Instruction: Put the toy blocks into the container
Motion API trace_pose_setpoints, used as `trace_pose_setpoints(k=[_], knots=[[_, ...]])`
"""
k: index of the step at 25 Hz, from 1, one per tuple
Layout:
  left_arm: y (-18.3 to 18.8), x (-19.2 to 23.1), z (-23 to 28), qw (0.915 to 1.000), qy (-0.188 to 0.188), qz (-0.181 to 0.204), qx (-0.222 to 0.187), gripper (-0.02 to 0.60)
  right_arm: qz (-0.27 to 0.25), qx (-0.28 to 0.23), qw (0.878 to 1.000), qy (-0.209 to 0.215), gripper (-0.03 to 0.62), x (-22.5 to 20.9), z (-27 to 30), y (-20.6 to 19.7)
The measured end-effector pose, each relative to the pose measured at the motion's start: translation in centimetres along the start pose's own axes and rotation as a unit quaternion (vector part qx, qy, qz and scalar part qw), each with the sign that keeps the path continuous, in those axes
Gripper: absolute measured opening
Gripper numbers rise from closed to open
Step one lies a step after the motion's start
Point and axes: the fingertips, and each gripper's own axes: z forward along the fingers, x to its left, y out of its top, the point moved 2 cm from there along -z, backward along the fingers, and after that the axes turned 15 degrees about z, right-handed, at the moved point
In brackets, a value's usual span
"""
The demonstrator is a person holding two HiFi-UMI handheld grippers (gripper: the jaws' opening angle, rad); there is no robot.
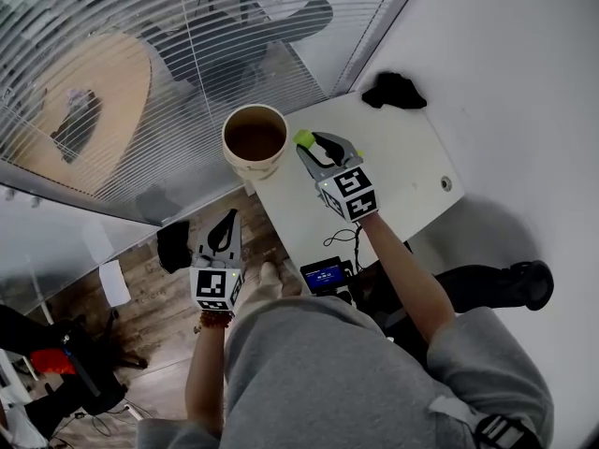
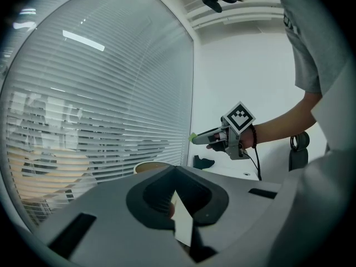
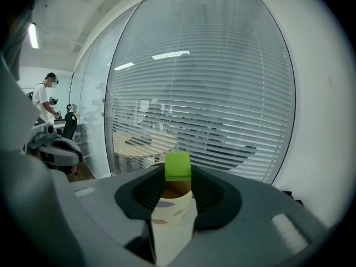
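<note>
Green block (image 3: 178,166) pinched in right tool (image 1: 305,141) (tips toward upright cup (image 1: 255,138)), left tool (image 1: 227,221) closed, empty

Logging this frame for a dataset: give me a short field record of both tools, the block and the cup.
container: beige paper cup at white table corner
right tool: shut on small green cube block, raised near the cup rim, not in it
left tool: shut, empty, low beside the table
other: black lump at table's far edge
</note>
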Motion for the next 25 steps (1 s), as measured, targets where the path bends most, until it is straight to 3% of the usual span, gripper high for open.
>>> trace_pose_setpoints(k=[25], knots=[[-0.6,1.0,0.2,0.9998,0.004,-0.012,0.014,0.008,0.004,0.025,1.0,0.009,0.153,-0.4,4.6,0.2]])
